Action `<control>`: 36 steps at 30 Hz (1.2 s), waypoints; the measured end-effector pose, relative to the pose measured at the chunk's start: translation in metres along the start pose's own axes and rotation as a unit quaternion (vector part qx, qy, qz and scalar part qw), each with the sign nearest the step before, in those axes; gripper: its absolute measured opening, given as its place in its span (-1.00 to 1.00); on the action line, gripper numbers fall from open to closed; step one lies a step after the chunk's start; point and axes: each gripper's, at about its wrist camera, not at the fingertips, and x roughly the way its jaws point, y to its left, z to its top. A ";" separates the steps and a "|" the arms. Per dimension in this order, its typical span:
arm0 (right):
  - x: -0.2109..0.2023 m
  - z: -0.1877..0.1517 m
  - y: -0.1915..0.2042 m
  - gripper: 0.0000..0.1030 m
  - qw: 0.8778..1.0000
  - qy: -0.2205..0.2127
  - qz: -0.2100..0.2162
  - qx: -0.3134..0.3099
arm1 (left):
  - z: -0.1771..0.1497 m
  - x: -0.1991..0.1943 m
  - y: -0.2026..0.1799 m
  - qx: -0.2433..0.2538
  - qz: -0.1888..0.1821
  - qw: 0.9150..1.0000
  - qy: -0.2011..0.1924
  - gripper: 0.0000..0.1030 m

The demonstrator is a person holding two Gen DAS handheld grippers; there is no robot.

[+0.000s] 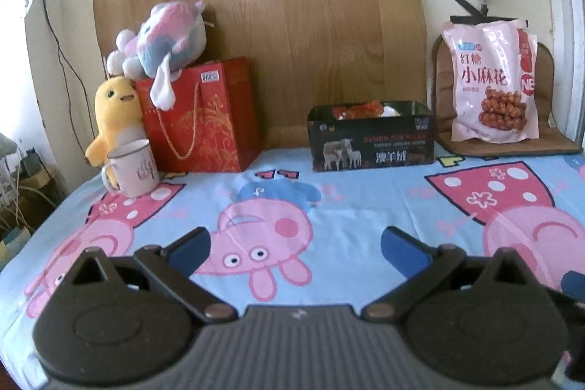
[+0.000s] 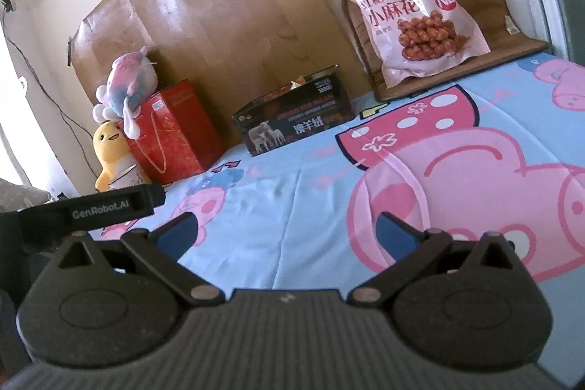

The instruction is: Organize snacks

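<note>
A dark open box (image 1: 371, 143) (image 2: 292, 125) printed with sheep stands at the back of the cartoon-print cloth, with orange and white snack packets (image 1: 363, 108) showing over its rim. A large pink snack bag (image 1: 491, 79) (image 2: 413, 10) leans upright against a brown cushion at the back right. My left gripper (image 1: 294, 249) hovers open low over the cloth, well short of the box, with nothing between its blue pads. My right gripper (image 2: 289, 233) is also open and holds nothing, tilted over the cloth. The left gripper's black body (image 2: 91, 207) shows at the right wrist view's left edge.
A red gift bag (image 1: 199, 119) (image 2: 164, 134) with a pastel plush toy (image 1: 162, 39) on top stands back left. Beside it are a yellow plush (image 1: 115, 112) and a white mug (image 1: 133, 167). A wood-pattern board (image 1: 274, 6) covers the wall. The brown cushion (image 1: 548, 79) sits back right.
</note>
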 end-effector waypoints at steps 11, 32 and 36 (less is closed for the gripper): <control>0.009 -0.001 -0.004 1.00 1.000 -0.019 -0.023 -0.009 | -0.005 0.034 0.003 -0.017 -0.007 0.999 0.044 1.00; 0.025 -0.003 -0.014 1.00 0.999 -0.029 -0.025 -0.006 | -0.006 0.048 0.016 -0.035 0.021 0.999 0.026 1.00; 0.030 -0.003 -0.013 1.00 0.999 -0.021 -0.026 -0.006 | -0.007 0.051 0.020 -0.036 0.020 0.999 0.030 1.00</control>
